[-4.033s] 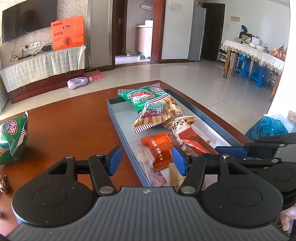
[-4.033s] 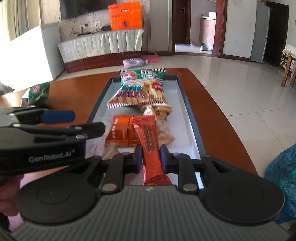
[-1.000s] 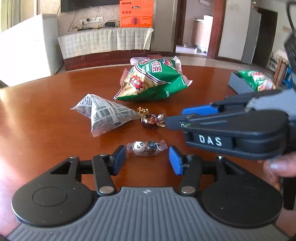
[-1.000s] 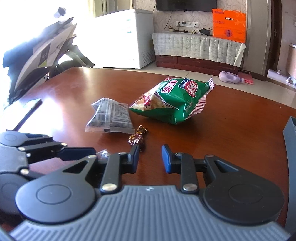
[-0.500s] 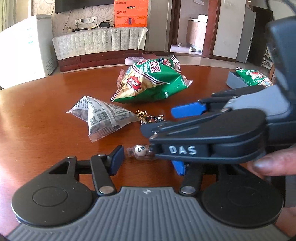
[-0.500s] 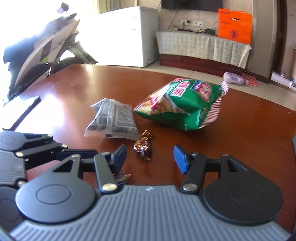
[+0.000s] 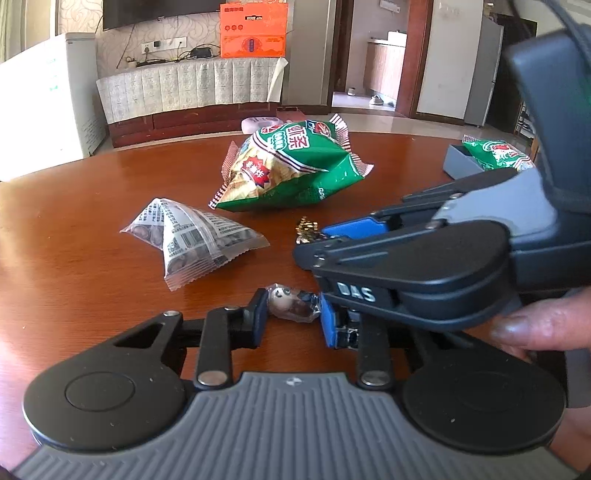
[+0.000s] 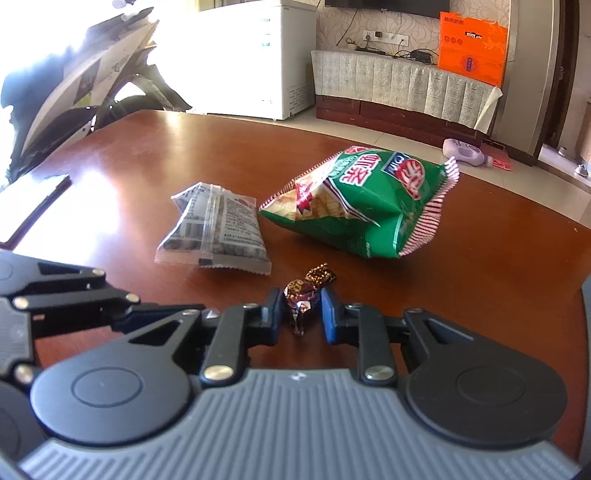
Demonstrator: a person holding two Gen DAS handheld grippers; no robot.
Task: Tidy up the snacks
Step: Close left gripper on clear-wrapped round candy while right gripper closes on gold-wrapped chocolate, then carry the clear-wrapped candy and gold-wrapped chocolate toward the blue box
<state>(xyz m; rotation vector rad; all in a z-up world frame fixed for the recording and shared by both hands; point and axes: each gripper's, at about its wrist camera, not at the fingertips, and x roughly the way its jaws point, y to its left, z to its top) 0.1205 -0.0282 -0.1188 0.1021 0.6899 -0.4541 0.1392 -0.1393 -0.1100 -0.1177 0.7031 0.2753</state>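
My left gripper is shut on a small panda-face candy on the brown table. My right gripper is shut on a brown foil-wrapped candy; in the left wrist view it crosses from the right, its fingertips at that candy's gold twist. Beyond lie a clear printed nut packet and a green prawn cracker bag. The grey tray with another green bag sits at the far right.
The left gripper's body lies at the left in the right wrist view. A dark flat object lies near the table's left edge. A white freezer, a TV bench and an orange box stand beyond the table.
Both grippers have closed: the left on the panda candy, the right on the brown foil candy. Four seconds ago both were over the tray, the right holding an orange-red packet.
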